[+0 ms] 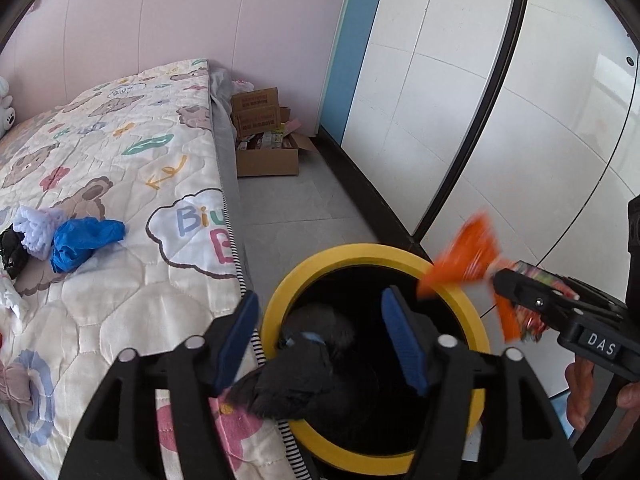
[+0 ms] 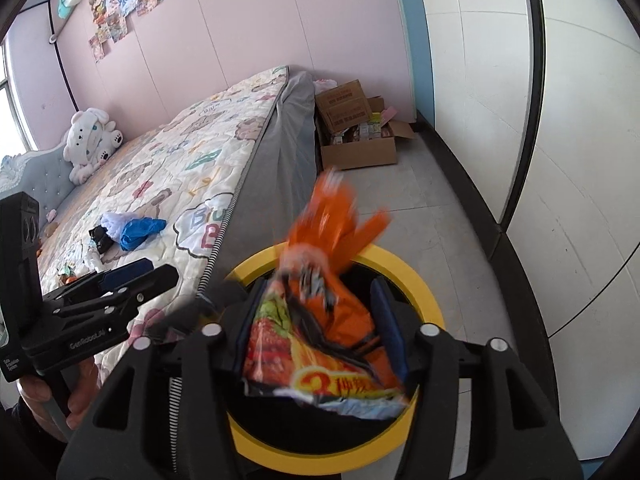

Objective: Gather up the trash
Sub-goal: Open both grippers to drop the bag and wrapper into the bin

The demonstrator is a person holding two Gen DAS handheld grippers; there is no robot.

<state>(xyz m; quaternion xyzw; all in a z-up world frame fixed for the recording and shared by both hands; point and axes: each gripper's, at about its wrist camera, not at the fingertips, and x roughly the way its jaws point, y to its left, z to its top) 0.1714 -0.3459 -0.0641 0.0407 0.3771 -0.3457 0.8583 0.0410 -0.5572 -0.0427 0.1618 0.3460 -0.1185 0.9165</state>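
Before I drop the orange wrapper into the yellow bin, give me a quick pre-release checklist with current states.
1. Right gripper holds the orange wrapper: ok, wrapper sits between its pads.
2. Wrapper over the yellow bin opening: ok in the right wrist view; in the left wrist view part of it hangs at the rim.
3. Left gripper empty: ok, open.
4. Black bag fully inside the bin: not ok, it drapes over the rim toward the bed.
5. Room left in the bin: cannot tell, interior is dark.
6. More trash waiting: ok, blue bag lies on the bed.
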